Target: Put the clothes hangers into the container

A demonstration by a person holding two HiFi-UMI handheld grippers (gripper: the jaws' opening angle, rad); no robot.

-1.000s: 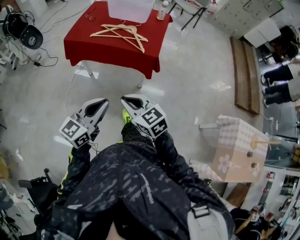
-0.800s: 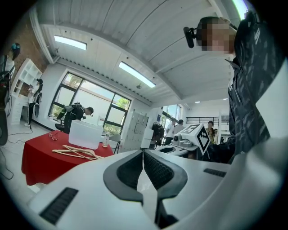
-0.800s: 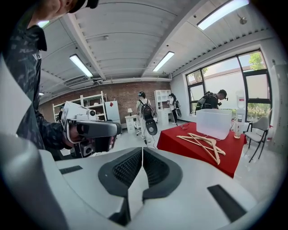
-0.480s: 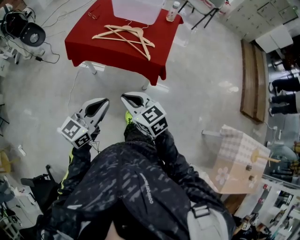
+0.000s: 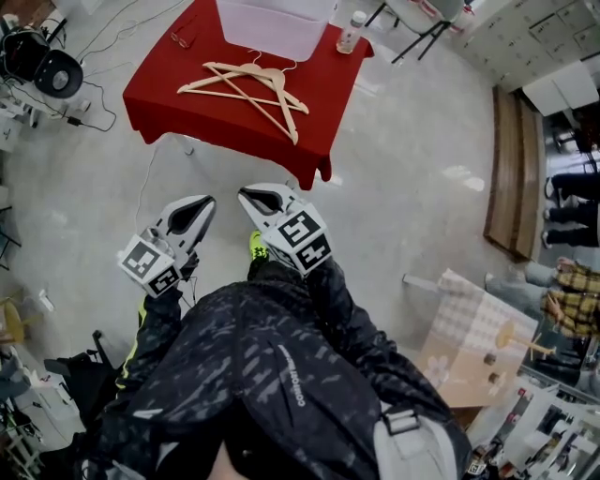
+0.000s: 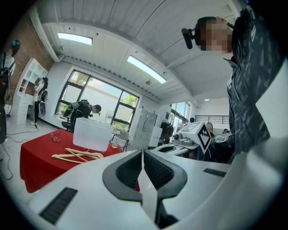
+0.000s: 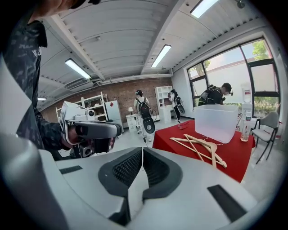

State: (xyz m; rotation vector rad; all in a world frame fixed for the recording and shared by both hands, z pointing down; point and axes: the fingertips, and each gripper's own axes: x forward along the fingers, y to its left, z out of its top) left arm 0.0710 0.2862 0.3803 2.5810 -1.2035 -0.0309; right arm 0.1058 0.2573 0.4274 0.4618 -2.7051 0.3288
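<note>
Head view: wooden clothes hangers (image 5: 246, 82) lie crossed at the middle of the red desk (image 5: 155, 94), just before the clear container (image 5: 274, 23) at its far edge. The left tool (image 5: 199, 204) and right tool (image 5: 255, 197) hover well short of the near corner.

Left gripper view: jaws closed on nothing.

Right gripper view: likewise closed, empty.

This looks like the approach step. The next move calls for reaching the desk and opening a tool over a hanger.

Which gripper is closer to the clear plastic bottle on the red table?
Right. Seen from the head view, the right gripper is down-left of the clear plastic bottle; the left gripper is farther left. Both are short of the red table.
</note>
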